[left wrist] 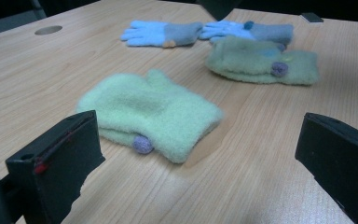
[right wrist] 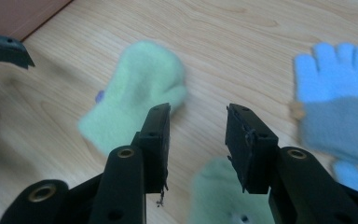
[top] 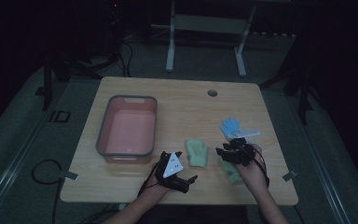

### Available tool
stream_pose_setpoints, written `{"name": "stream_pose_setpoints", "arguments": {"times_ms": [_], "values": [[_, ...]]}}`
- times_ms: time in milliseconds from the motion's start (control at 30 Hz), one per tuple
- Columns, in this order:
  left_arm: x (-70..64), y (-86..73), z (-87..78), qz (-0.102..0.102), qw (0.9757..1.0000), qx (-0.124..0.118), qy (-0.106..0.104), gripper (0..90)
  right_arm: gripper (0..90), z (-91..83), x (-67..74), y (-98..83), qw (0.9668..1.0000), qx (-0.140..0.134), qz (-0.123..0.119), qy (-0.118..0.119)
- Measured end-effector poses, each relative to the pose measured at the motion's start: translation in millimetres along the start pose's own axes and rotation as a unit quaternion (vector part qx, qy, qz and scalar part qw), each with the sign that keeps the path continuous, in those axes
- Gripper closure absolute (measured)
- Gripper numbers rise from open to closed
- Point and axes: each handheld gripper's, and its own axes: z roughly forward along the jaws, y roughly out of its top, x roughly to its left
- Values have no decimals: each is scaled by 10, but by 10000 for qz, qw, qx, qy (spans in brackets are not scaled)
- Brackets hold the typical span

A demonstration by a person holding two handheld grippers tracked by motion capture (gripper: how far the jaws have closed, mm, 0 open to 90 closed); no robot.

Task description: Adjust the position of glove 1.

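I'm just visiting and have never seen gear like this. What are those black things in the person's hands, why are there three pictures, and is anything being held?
A person holds a hand-operated gripper in each hand: the left gripper and the right gripper. One camera looks down from above; the other two ride on the grippers and look along their black jaws. On the wooden table lie a green mitten, a second green mitten, two blue gloves, and a pink tub with a grey rim. Both grippers have their jaws apart and nothing between them, so nothing is held.
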Motion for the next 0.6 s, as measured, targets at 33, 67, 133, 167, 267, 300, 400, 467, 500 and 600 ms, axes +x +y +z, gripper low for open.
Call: {"name": "stream_pose_setpoints", "arguments": {"times_ms": [33,67,133,167,267,300,400,467,500,600], "values": [[1,0,0,3,10000,0,3,5,600,-18,-28,-26,10000,5,27,-11],[3,0,1,-4,10000,1,3,5,600,-36,-51,-54,10000,14,32,-11],[4,0,-1,-11,10000,-8,-2,5,599,-61,-85,-111,10000,45,-17,-8],[3,0,0,-7,10000,-2,-1,5,597,-69,-100,-140,10000,63,-67,8],[0,0,0,-11,10000,2,4,5,585,-85,-146,-221,9998,106,-172,87],[1,0,0,-11,10000,-2,3,5,584,-91,-156,-249,9997,104,-206,101],[1,0,0,-20,10000,-2,8,5,581,-93,-181,-328,9994,148,-277,147],[0,0,0,-23,10000,-4,10,5,581,-88,-185,-376,9992,206,-297,154],[1,-1,0,-21,10000,-6,7,5,581,-84,-190,-398,9992,218,-312,147],[1,0,0,-13,10000,8,8,5,584,-54,-212,-456,9993,289,-197,108]]}}
